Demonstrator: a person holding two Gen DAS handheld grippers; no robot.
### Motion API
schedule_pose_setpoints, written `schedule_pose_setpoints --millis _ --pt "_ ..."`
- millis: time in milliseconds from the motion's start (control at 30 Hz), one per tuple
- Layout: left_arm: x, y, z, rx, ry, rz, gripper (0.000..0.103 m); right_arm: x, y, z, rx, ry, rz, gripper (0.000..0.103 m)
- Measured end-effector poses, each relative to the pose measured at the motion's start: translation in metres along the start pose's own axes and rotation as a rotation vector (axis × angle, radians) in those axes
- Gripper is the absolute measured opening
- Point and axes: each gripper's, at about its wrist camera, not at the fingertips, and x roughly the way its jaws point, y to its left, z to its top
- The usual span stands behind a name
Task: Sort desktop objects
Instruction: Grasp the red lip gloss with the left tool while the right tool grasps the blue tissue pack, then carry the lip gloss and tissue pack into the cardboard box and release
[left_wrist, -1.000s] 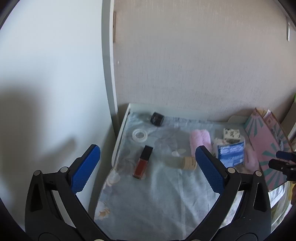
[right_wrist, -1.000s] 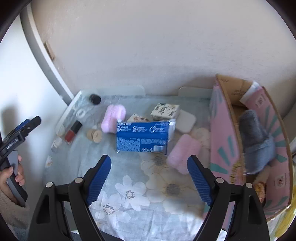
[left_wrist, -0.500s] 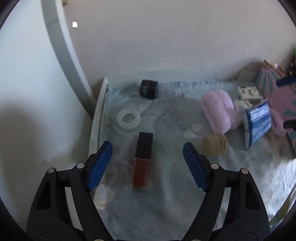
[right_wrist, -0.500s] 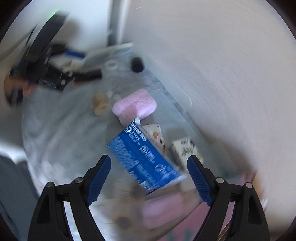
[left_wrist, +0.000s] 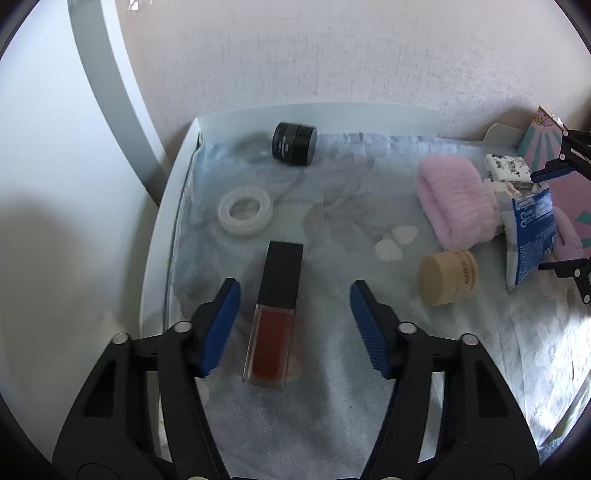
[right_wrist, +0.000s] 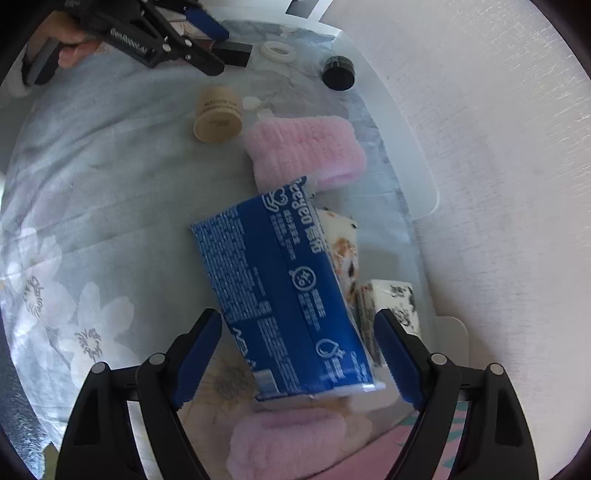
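Note:
My left gripper (left_wrist: 293, 299) is open, its blue pads on either side of a red lip-gloss bottle with a black cap (left_wrist: 275, 314) that lies on the flowered cloth. My right gripper (right_wrist: 299, 336) is open around the near end of a blue tissue pack (right_wrist: 284, 291), not touching it. A beige jar (left_wrist: 447, 277), a pink fluffy roll (left_wrist: 454, 206), a black jar (left_wrist: 295, 143) and a white ring (left_wrist: 245, 215) lie on the cloth. The left gripper also shows in the right wrist view (right_wrist: 207, 44).
The cloth covers a white tray (left_wrist: 177, 206) against a textured wall. Small patterned boxes (right_wrist: 395, 299) lie beside the blue pack. A second pink roll (right_wrist: 288, 439) lies near the right gripper. A pink box (left_wrist: 550, 155) stands at the right.
My left gripper has come down and forward over the lip-gloss bottle. My right gripper has swung round and closed in on the blue tissue pack.

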Motion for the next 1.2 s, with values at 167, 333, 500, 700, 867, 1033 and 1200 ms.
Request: schedule_pose_setpoints --millis 167,333,500,700,867,1033,1200 --pt "0.004 0.004 -0.002 -0.008 0.013 -0.023 0.037 0.007 -0.010 0.002 0.015 0.015 0.070 0.066" --pt "0.006 0.006 0.003 -0.018 0.020 -0.018 0.020 0.003 -0.020 0.000 0.068 0.006 0.107 0.063" --pt "0.007 0.006 0.005 -0.024 0.030 -0.017 0.018 -0.004 -0.043 -0.004 0.234 -0.020 0.194 0.063" --pt "-0.003 0.006 0.011 -0.035 0.026 -0.025 0.018 -0.017 -0.060 -0.010 0.375 -0.024 0.250 0.062" --pt "-0.017 0.006 0.017 -0.042 0.019 -0.034 0.018 -0.025 -0.055 -0.010 0.472 -0.014 0.279 0.062" --pt "-0.032 0.006 0.024 -0.085 0.032 -0.080 0.018 -0.039 -0.056 -0.008 0.590 -0.037 0.315 0.062" --pt "-0.054 0.002 0.033 -0.091 0.030 -0.095 0.018 -0.072 -0.065 -0.008 0.680 -0.074 0.350 0.062"
